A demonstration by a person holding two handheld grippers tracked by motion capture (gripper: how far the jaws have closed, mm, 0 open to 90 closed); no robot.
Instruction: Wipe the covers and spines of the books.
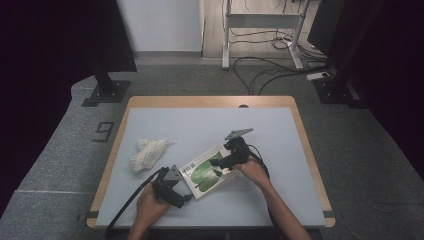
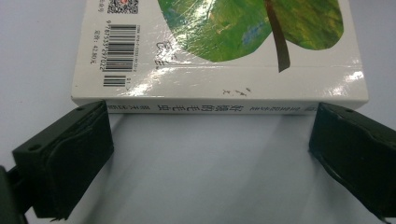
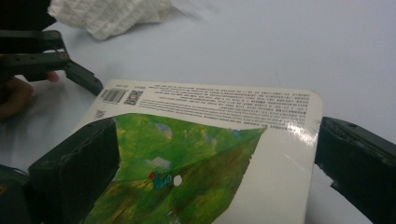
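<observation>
A white book (image 1: 207, 171) with a green leaf on its cover lies flat near the middle of the table. My left gripper (image 1: 184, 198) sits at the book's near-left side. In the left gripper view its jaws stand wide open (image 2: 210, 122), with the book's spine (image 2: 224, 108) just ahead of the fingertips and nothing held. My right gripper (image 1: 218, 163) hovers over the cover from the right. In the right gripper view it is open (image 3: 215, 140): one jaw is above the leaf picture (image 3: 187, 163) and the other is past the book's edge.
A crumpled white knitted cloth (image 1: 148, 152) lies left of the book, also seen as cloth (image 3: 107, 14). The grey mat (image 1: 210, 125) covers the wooden table (image 1: 210, 101). Cables and stands sit on the floor beyond. The left gripper (image 3: 70, 70) touches the book's far corner.
</observation>
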